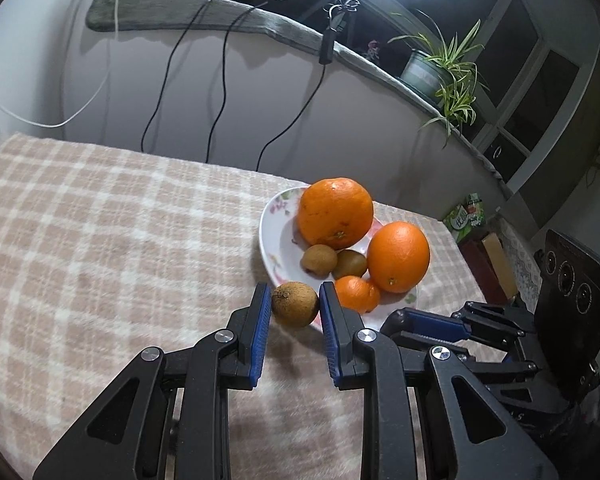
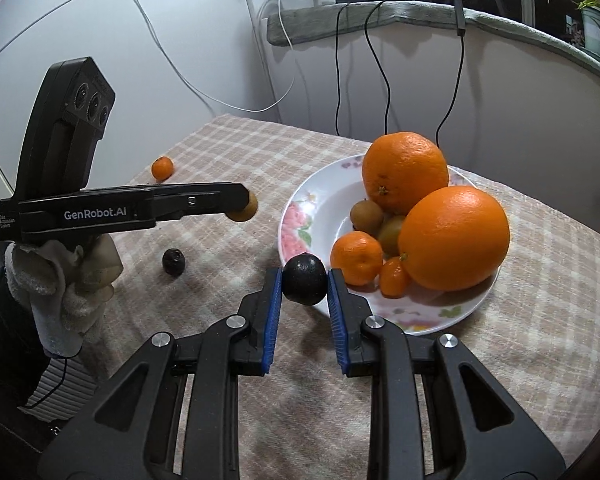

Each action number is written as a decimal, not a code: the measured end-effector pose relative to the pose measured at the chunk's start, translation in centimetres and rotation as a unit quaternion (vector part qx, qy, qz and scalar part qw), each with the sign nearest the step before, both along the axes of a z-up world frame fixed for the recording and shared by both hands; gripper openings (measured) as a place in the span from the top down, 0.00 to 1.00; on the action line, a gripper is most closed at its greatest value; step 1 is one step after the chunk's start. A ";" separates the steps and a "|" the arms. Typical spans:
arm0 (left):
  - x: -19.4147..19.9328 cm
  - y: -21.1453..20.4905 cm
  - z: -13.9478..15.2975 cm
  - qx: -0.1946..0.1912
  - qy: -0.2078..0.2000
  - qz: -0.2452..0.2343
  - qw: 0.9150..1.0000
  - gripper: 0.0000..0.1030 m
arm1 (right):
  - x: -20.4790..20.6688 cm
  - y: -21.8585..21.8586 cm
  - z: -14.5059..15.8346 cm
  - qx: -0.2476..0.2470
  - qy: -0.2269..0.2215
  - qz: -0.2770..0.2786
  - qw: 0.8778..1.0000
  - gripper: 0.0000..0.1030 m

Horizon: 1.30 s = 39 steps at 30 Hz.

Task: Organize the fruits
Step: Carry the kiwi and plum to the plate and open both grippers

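A white flowered plate [image 1: 274, 236] [image 2: 320, 204] on the checked cloth holds two large oranges [image 1: 335, 213] [image 2: 454, 236], two kiwis [image 1: 319, 259], a mandarin [image 2: 356, 257] and a small orange fruit [image 2: 395, 276]. My left gripper [image 1: 295, 305] is shut on a brown kiwi [image 1: 295, 304], held above the cloth beside the plate's near rim; it also shows in the right wrist view [image 2: 247, 208]. My right gripper [image 2: 304, 285] is shut on a dark round fruit [image 2: 304, 284] at the plate's left rim. The right gripper shows in the left wrist view [image 1: 440, 326].
Another dark fruit [image 2: 173, 261] and a mandarin [image 2: 162, 168] lie on the cloth at the left. Cables [image 2: 384, 76] hang down the wall behind the table. A potted plant [image 1: 440, 68] stands on the ledge. Boxes [image 1: 484, 256] stand past the table's right edge.
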<state>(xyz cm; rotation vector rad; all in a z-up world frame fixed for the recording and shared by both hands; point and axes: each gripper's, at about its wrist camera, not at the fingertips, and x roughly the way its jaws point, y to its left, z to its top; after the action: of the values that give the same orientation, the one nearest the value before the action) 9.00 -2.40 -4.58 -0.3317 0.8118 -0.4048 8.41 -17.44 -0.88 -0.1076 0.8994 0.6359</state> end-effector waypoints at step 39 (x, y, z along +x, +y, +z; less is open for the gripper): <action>4.4 -1.3 -0.5 0.005 0.003 0.009 1.000 0.30 | 2.6 2.1 -1.1 -0.003 -0.014 0.010 1.000 0.36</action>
<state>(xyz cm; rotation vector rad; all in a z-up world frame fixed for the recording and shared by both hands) 13.37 -3.67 -5.13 -0.3313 0.8163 -0.3819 11.03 -15.33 -1.94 -0.1303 0.8734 0.6488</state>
